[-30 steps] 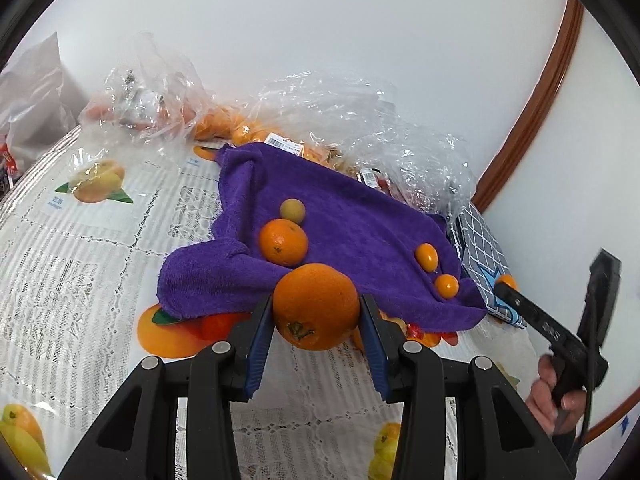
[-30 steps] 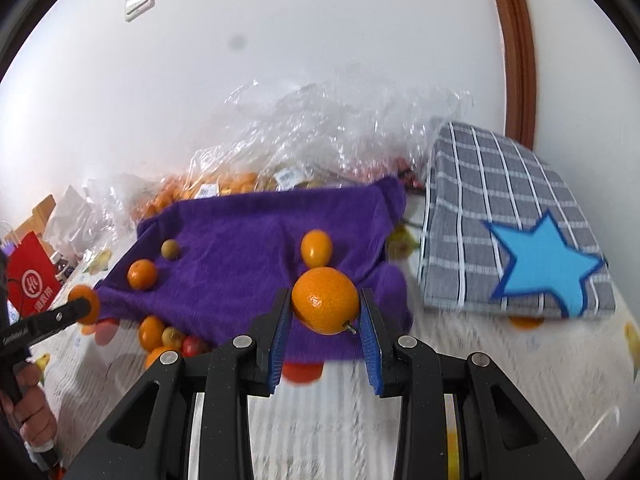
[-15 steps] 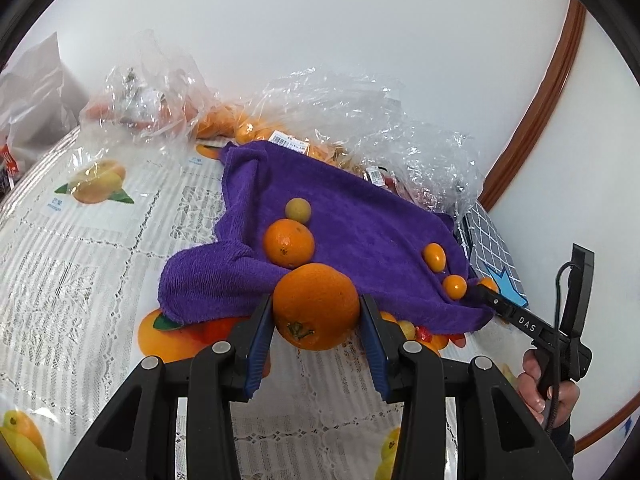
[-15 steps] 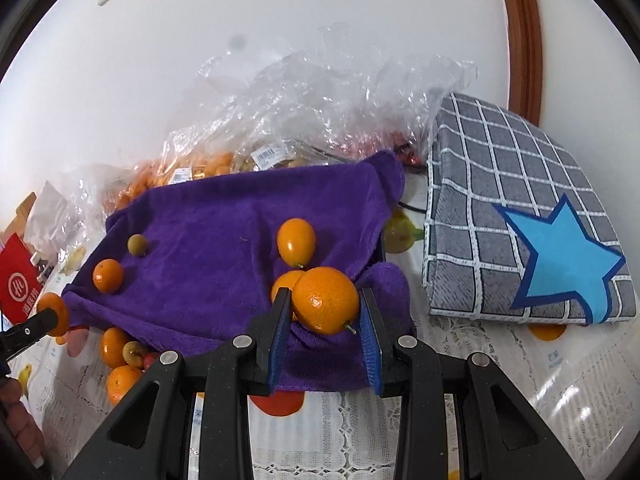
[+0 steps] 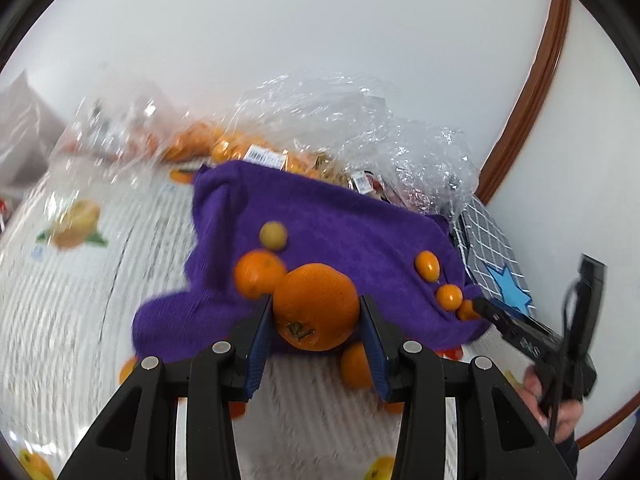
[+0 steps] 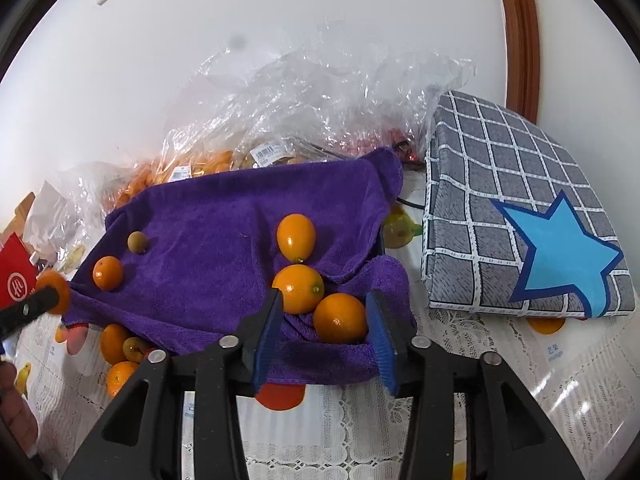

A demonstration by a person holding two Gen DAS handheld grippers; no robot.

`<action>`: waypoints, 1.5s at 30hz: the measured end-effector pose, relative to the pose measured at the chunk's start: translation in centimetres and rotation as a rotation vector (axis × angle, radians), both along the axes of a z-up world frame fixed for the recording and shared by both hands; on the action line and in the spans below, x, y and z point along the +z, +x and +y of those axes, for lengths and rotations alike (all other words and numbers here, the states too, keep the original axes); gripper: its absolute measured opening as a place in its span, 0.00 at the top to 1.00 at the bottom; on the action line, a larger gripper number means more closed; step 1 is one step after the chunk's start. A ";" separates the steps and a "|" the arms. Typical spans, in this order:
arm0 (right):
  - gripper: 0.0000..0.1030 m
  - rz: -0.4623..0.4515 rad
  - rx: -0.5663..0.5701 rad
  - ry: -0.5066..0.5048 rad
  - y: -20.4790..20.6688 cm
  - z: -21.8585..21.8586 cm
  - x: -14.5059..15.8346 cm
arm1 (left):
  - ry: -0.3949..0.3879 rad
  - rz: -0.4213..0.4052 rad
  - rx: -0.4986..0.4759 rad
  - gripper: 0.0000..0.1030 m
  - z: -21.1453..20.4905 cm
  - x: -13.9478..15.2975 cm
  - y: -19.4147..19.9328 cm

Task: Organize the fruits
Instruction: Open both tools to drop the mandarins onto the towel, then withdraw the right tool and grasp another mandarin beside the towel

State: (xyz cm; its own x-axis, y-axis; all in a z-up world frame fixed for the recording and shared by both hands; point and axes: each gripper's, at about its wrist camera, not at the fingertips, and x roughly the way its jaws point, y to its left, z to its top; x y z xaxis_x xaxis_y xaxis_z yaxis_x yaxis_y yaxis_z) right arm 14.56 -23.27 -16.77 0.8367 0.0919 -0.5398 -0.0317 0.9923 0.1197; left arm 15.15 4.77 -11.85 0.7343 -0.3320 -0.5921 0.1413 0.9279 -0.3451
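On the purple towel: five fruits lie on the purple towel (image 6: 224, 280) – a small orange (image 6: 340, 318), a round kumquat (image 6: 298, 289) touching it, an oval kumquat (image 6: 296, 237) just behind, a little mandarin (image 6: 107, 273) near the left edge, and a small brownish-green fruit (image 6: 138, 242) close to that one

Right gripper: the right gripper (image 6: 325, 334) has its blue jaws opening; the small orange sits on the towel between them, right beside the right pad, and it looks let go

Left gripper: the left gripper (image 5: 316, 330) squeezes a big orange (image 5: 316, 306) between both blue pads and holds it over the near edge of the towel

Done, I think: some fruit is already picked out and laid on the towel, in a left bunch and a right bunch

Left to do, I think: the big orange needs a spot on the towel; a few loose fruits (image 6: 116, 344) wait on the table just off the towel's near left edge; much more fruit sits in the clear plastic bags (image 6: 304, 112) behind the towel

Writing: white price stickers (image 6: 269, 153) with bar codes are on the bags, too small to read; a red bag (image 6: 16, 280) at the far left has a white round mark I cannot read; the tablecloth (image 6: 460, 380) has tiny words by its fruit pictures, too small to read

Nearby: a grey checked cushion (image 6: 520, 216) with a blue star lies just right of the towel
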 end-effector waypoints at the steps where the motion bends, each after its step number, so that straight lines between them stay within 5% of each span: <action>1: 0.51 -0.013 -0.005 -0.003 -0.3 0.1 0.2 | 0.019 0.003 0.001 0.61 -0.6 0.3 0.7; 9: 0.46 -0.059 -0.038 0.033 -1.5 -0.9 1.0 | 0.122 0.094 0.010 0.61 -4.4 -0.6 5.9; 23: 0.46 -0.080 -0.042 0.006 -2.1 -0.3 1.2 | 0.181 0.195 0.044 0.61 -6.5 -2.9 9.9; 30: 0.45 -0.066 -0.037 -0.016 -1.7 -0.1 0.9 | 0.149 0.197 0.025 0.60 -6.1 -3.1 9.7; 36: 0.45 -0.074 -0.041 -0.019 -1.6 -0.1 0.6 | 0.089 0.120 0.005 0.54 -4.7 -1.1 6.8; 45: 0.45 -0.131 -0.037 -0.051 -2.8 0.9 1.3 | 0.169 -0.011 -0.017 0.54 -1.8 0.1 0.8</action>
State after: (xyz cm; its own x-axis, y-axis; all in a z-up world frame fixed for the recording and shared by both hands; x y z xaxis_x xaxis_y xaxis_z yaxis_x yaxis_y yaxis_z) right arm 11.75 -22.37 -15.50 0.9028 0.0344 -0.4287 -0.0067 0.9978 0.0660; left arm 15.91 2.98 -11.80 0.7363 -0.2407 -0.6324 0.1601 0.9700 -0.1828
